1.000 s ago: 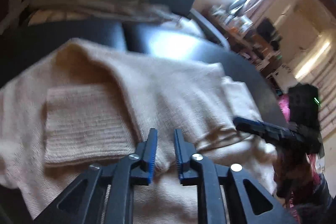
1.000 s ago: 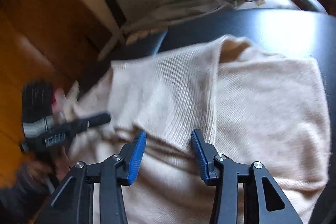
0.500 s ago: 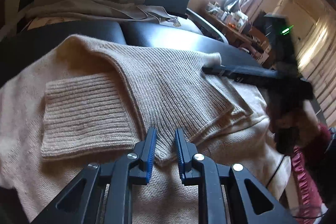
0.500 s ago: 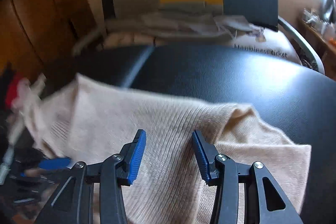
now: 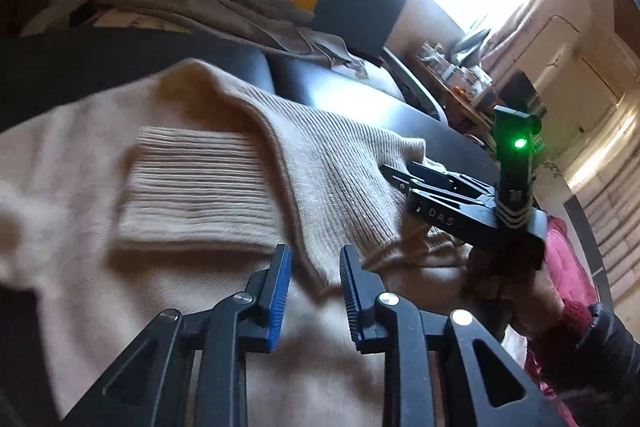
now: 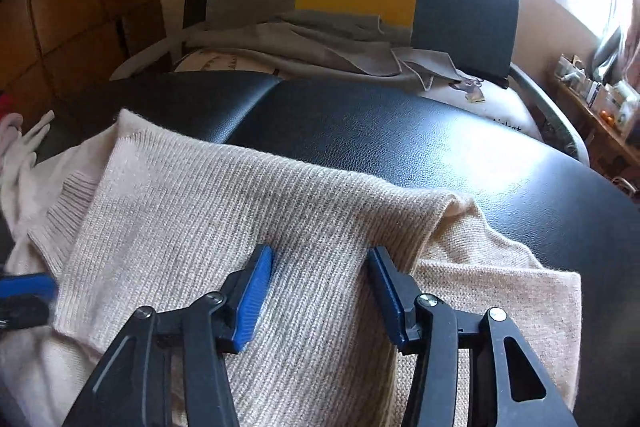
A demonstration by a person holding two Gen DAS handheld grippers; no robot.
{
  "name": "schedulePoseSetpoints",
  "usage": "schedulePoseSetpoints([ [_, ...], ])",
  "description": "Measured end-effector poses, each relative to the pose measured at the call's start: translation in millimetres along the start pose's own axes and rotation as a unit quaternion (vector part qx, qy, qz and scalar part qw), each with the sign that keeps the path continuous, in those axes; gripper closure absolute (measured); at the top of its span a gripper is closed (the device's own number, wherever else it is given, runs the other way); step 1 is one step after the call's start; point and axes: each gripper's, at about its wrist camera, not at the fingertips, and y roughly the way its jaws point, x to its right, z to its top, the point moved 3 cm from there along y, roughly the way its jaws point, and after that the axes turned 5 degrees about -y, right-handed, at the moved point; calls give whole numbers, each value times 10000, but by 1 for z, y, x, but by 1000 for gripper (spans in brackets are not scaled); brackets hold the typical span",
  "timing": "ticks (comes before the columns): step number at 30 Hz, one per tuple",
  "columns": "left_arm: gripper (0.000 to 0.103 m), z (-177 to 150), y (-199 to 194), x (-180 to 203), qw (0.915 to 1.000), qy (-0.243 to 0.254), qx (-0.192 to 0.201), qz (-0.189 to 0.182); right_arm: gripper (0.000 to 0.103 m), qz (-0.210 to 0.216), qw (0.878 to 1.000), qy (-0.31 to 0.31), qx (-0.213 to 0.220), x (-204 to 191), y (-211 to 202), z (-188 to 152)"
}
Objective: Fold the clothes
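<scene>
Right wrist view: right gripper [image 6: 320, 281], jaws spread and empty, sits atop the sweater [image 6: 192, 211]; its folded sleeve runs leftward toward the left gripper [image 5: 314, 281] (also parted, holding nothing).

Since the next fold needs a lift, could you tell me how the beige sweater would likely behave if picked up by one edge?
The sweater would probably sag limply: its folded layers already drape and wrinkle over the black table. Its ribbed knit likely grips the blue pads rather than slipping. On the glossy tabletop, a push may slide or bunch it.
</scene>
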Motion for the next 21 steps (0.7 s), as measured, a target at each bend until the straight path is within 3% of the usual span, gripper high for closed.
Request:
schedulePoseSetpoints([
  [5, 71, 5, -65, -44, 9937, -371, 620, 851, 40, -153, 9999, 23, -10, 1, -2, 4],
  [8, 71, 13, -106, -80, 9809, -470, 1013, 1593, 37, -129, 9998, 153, -84, 4, -10, 8],
  [10, 70, 19, -139, -108, 9696, -674, 1310, 1952, 36, 37, 9995, 274, 144, -2, -30, 3],
  [12, 69, 31, -174, -140, 9605, -1012, 1571, 2060, 20, 202, 9983, 395, 373, -8, -51, -2],
  [13, 69, 38, -188, -153, 9576, -1164, 1669, 2042, 17, 285, 9974, 456, 487, -11, -61, -4],
  [17, 63, 83, -236, -194, 9528, -1866, 2018, 1292, 14, 551, 9956, 384, 647, -34, -84, -24],
  [19, 60, 109, -243, -203, 9488, -1937, 2026, 1456, 14, 588, 9964, 307, 523, -45, -78, -35],
  [21, 54, 140, -232, -213, 9462, -1799, 1691, 2092, 14, 639, 9969, 279, 358, -53, -70, -44],
])
